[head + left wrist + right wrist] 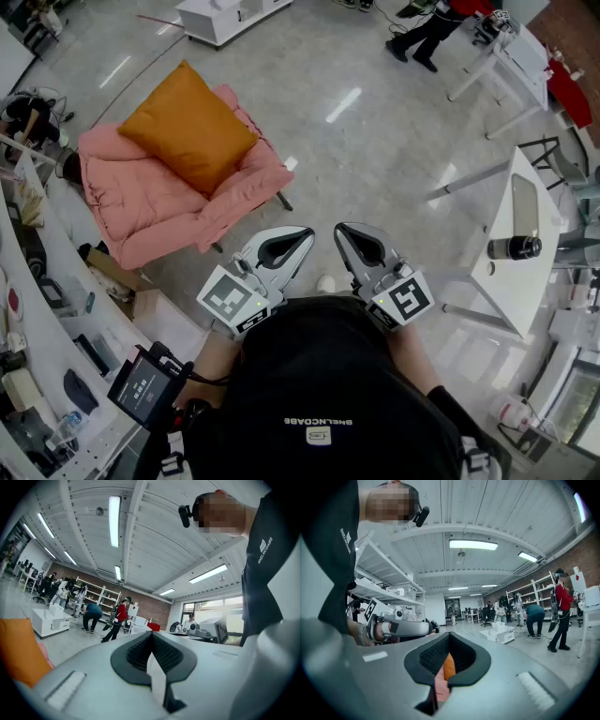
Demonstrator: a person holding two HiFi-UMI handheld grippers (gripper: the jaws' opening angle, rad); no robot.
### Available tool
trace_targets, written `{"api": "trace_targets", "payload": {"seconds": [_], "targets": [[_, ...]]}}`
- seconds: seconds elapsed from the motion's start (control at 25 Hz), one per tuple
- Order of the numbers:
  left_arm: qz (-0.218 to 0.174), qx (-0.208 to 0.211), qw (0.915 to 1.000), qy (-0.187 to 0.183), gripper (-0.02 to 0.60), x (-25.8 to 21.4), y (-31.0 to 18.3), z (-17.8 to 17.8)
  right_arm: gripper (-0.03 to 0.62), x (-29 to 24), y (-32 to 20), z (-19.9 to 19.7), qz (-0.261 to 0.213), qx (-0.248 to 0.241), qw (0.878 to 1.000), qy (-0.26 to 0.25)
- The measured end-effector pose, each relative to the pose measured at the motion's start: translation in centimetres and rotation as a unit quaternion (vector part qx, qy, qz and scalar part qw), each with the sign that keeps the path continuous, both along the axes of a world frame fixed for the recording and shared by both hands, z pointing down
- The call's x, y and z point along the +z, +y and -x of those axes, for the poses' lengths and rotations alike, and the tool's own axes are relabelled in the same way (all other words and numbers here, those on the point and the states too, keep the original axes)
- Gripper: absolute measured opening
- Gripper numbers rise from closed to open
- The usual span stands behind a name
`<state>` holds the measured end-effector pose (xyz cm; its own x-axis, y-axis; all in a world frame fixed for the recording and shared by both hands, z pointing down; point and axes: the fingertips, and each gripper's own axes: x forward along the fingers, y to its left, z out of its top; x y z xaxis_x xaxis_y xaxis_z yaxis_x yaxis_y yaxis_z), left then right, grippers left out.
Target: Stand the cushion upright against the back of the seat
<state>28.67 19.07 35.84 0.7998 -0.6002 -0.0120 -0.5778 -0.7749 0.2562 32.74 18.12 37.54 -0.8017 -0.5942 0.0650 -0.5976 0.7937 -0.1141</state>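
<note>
The orange cushion (190,127) rests on the pink seat (150,211) at far left, well apart from both tongs. Nearer, the left tongs (302,234) and right tongs (343,231) are clenched on nothing. White lettering on the black shirt (319,375) is too small to read.

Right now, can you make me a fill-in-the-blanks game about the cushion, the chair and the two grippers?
1. The cushion on the chair is ____ in colour.
2. The chair under it is covered in ____ padding.
3. The jaws of the left gripper and the right gripper are both ____, not open, with nothing held.
4. In the head view, the chair stands to the ____ of both grippers.

Missing words: orange; pink; shut; left.
</note>
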Motion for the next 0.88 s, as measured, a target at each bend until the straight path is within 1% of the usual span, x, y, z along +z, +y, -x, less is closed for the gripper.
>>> {"api": "trace_targets", "payload": {"seconds": [0.12, 0.24, 0.36, 0.44, 0.56, 0.72, 0.88], "targets": [[0.003, -0.012, 0.9998, -0.016, 0.017, 0.5, -0.4, 0.1, 0.003, -0.2, -0.1, 0.0, -0.003, -0.001, 1.0, -0.006], [0.004, -0.014, 0.9989, -0.045, 0.018, 1.4, -0.6, -0.2, 0.003, -0.4, -0.2, -0.2, -0.003, -0.004, 1.0, -0.011], [0.01, -0.017, 0.998, -0.06, 0.017, 2.1, -0.9, 0.0, 0.002, -0.3, -0.4, 0.4, -0.001, -0.01, 1.0, -0.01], [0.016, -0.019, 0.9977, -0.064, 0.017, 2.4, -0.9, 0.0, 0.002, -0.1, -0.2, 0.5, 0.0, -0.014, 1.0, -0.012], [0.018, -0.019, 0.9977, -0.063, 0.017, 2.4, -0.5, -1.0, 0.002, -0.1, 0.3, -0.2, 0.0, -0.02, 1.0, -0.012], [0.021, -0.024, 0.9975, -0.064, 0.017, 2.8, -0.8, 0.3, 0.002, 0.4, -0.2, 1.3, 0.008, -0.023, 1.0, -0.01], [0.023, -0.025, 0.9975, -0.062, 0.015, 3.1, -0.7, 0.6, 0.005, 0.9, -1.0, 0.9, 0.024, -0.009, 1.0, -0.018]]}}
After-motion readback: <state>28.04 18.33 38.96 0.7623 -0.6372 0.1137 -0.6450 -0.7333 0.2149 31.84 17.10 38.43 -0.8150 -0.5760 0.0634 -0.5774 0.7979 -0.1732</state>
